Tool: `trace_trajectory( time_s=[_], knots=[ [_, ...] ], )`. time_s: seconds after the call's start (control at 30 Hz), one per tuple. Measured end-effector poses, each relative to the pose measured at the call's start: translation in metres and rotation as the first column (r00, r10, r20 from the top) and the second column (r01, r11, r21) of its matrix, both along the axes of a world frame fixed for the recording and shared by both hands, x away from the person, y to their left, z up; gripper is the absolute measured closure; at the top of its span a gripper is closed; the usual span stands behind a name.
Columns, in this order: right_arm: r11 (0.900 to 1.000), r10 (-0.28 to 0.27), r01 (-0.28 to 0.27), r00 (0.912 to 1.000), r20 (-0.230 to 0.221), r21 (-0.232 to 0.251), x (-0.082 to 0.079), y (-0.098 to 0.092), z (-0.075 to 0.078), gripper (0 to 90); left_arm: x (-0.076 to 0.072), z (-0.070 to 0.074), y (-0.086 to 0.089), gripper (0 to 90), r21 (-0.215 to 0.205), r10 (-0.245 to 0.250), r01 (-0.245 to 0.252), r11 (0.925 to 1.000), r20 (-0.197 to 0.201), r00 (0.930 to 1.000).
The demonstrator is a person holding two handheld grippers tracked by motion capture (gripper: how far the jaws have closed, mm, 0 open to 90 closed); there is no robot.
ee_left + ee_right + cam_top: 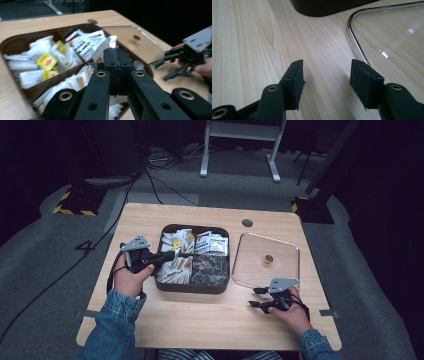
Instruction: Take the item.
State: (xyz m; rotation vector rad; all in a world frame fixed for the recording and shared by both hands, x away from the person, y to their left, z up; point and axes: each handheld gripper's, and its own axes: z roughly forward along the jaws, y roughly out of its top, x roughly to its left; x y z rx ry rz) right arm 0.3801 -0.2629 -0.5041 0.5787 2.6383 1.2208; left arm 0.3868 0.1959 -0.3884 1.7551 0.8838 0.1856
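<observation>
The left gripper has its fingers clamped on a white sachet sticking out at 12 o'clock above the brown tray. The right gripper, fingers apart, rests on the bench, the glass lid at its 2 o'clock.

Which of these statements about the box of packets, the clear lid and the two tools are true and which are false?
1. The left tool is shut on a white packet. True.
2. The right tool grips the clear lid. False: its jaws stand apart over bare table, beside the lid's edge.
3. The brown box has several compartments with packets in them. True.
4. The clear lid sits on top of the brown box. False: it lies flat on the table beside the box.
5. A small gold knob sits on the clear lid. True.
</observation>
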Motion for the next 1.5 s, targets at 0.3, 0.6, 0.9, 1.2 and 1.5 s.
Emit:
trace_trajectory(
  time_s=[0.3,0.6,0.9,1.2,1.5],
  knots=[
    [1.0,0.0,0.0,1.0,0.0,0.0,0.0,0.0,0.0,45.0,-0.007,0.006,-0.012,89.1,-0.01,-0.067,0.068,0.9977,0.019,0.9975],
    [1.0,0.0,0.0,1.0,-0.001,0.0,0.0,0.0,0.0,45.0,-0.016,0.005,-0.034,89.0,-0.013,-0.177,0.177,0.9841,0.028,0.9839],
    [1.0,0.001,-0.001,1.0,0.0,0.0,0.0,0.0,0.0,45.0,-0.031,0.005,-0.058,89.1,-0.009,-0.279,0.28,0.96,0.038,0.9595],
    [1.0,0.002,-0.002,1.0,0.001,-0.001,0.0,0.0,0.0,44.8,-0.04,0.002,-0.073,89.0,-0.002,-0.341,0.341,0.9399,0.033,0.9394],
    [1.0,0.002,-0.002,1.0,0.001,-0.001,0.0,0.0,0.0,44.8,-0.042,-0.024,-0.081,89.0,0.043,-0.372,0.372,0.9273,-0.016,0.9283]
  ],
)
